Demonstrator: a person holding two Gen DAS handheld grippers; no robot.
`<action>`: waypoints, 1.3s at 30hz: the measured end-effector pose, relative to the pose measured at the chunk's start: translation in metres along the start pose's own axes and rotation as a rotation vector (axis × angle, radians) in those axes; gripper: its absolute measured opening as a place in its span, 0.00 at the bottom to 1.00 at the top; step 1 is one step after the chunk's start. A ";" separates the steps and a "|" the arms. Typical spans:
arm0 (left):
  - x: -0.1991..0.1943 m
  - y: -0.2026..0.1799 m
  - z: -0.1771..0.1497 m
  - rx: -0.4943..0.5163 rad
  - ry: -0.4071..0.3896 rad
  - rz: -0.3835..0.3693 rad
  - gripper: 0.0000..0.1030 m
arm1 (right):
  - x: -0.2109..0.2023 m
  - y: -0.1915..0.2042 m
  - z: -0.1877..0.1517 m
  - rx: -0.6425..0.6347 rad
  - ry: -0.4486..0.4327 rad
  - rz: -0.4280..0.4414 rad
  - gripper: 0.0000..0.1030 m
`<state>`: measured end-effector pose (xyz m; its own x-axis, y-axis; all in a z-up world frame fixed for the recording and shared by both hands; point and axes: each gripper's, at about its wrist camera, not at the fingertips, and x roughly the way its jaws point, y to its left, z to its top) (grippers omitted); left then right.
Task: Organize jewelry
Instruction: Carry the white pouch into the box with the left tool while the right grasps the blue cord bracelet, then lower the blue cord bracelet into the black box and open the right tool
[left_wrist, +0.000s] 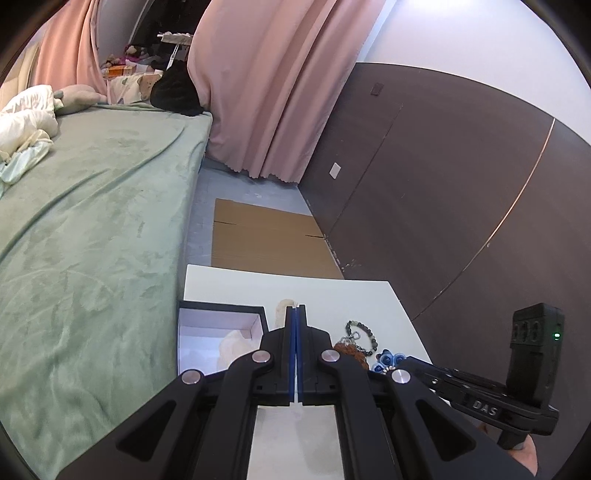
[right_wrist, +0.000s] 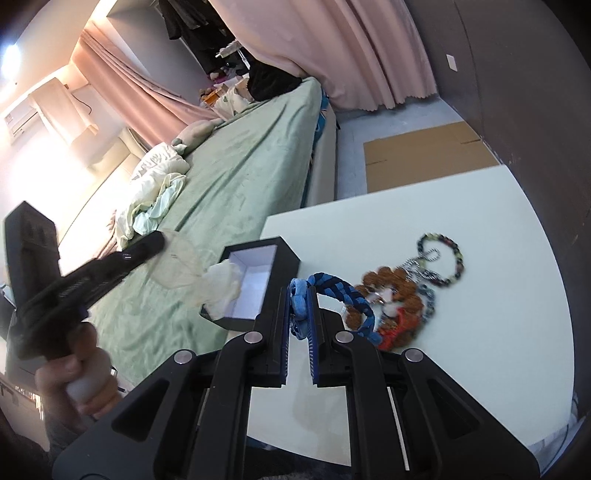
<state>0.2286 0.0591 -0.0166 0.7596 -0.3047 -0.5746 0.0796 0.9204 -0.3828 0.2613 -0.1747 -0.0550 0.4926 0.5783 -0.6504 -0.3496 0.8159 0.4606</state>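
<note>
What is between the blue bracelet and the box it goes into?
The right gripper is shut on the blue bracelet, beside the open box. A sheer pouch, held by the left gripper, hangs over the box's opening and partly covers it.

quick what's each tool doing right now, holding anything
Left tool: shut on a sheer organza pouch.
Right tool: shut on a blue braided bracelet.

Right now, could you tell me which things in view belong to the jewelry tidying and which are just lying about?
Belonging to the job:
- blue braided bracelet, in the right gripper
- open black box
- sheer pouch, held by the left gripper
- dark bead bracelet
- brown bead bracelet

Just lying about:
- bed
- cardboard
- curtains
</note>
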 end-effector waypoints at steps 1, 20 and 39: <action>0.004 0.005 0.001 -0.007 0.000 -0.011 0.00 | 0.000 0.003 0.001 -0.002 -0.003 -0.001 0.09; -0.012 0.101 -0.004 -0.230 -0.048 -0.075 0.81 | 0.069 0.073 0.030 -0.053 0.034 0.017 0.09; -0.024 0.101 -0.009 -0.197 -0.057 -0.033 0.92 | 0.008 0.049 0.028 0.028 -0.031 -0.128 0.83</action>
<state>0.2129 0.1566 -0.0481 0.7944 -0.3148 -0.5194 -0.0184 0.8424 -0.5386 0.2701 -0.1298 -0.0204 0.5566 0.4688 -0.6859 -0.2600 0.8824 0.3921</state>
